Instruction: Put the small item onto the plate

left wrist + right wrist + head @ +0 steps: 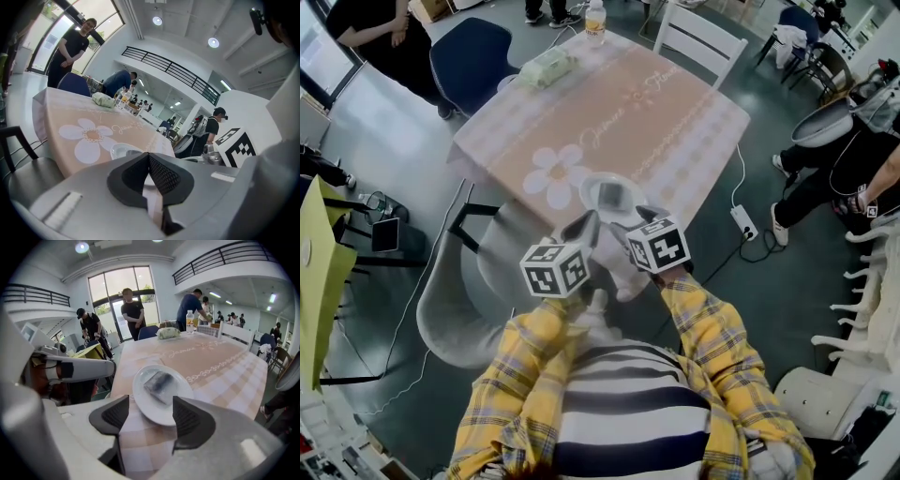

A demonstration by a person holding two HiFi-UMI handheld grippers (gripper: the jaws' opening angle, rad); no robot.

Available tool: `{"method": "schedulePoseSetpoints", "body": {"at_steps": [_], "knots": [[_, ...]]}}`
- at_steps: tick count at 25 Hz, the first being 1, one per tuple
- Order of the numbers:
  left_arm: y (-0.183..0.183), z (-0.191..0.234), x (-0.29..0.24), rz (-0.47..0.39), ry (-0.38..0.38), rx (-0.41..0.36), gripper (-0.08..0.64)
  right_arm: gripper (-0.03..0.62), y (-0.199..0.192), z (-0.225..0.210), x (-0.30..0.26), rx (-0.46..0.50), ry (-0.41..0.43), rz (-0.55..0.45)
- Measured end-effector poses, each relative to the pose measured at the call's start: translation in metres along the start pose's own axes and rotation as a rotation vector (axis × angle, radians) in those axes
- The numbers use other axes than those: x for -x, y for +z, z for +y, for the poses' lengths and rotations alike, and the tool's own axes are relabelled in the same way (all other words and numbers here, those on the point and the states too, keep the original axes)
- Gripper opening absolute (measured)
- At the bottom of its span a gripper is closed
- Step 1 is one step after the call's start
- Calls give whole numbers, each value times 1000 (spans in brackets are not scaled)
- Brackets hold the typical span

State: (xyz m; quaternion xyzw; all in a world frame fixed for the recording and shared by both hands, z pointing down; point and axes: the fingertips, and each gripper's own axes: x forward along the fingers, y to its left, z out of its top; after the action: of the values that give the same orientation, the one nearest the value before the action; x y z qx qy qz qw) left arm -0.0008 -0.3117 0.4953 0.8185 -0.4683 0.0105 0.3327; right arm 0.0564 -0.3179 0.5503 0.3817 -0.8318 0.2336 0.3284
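A white plate [592, 199] sits at the near edge of the table, and on it lies the small item [610, 194], a flat grey packet. In the right gripper view the plate [140, 401] lies just past my jaws with the packet [159, 382] in its middle. My right gripper [150, 420] is open, with nothing between its pads, a little short of the plate. My left gripper [151, 174] is shut on nothing, beside the right one [639, 217] and just below the table's edge [587, 226]. The plate's rim [121, 150] peeks over the left jaws.
The pink tablecloth [609, 112] with a white flower covers the table. At its far end lie a green pack [546, 66] and a bottle [594, 21]. A grey chair [478, 281] stands under my arms, and a white chair [703, 37] and a blue chair [473, 56] stand beyond. People are standing around.
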Motion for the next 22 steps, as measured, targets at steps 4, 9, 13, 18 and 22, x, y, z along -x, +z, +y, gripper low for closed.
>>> {"method": "schedulePoseSetpoints", "body": {"at_steps": [4, 9, 13, 18, 22], "knots": [[-9, -6, 10, 3, -11, -7, -12, 222, 3, 9, 21, 25, 4, -149], [-25, -20, 24, 15, -27, -38, -12, 163, -6, 20, 43, 23, -2, -229], [-38, -30, 38, 22, -36, -55, -12, 149, -16, 31, 59, 20, -6, -263], [-56, -44, 61, 19, -42, -70, -12, 108, -32, 49, 82, 18, -16, -309], [-73, -53, 85, 13, -42, -74, -12, 31, -46, 64, 104, 16, -27, -352]]}}
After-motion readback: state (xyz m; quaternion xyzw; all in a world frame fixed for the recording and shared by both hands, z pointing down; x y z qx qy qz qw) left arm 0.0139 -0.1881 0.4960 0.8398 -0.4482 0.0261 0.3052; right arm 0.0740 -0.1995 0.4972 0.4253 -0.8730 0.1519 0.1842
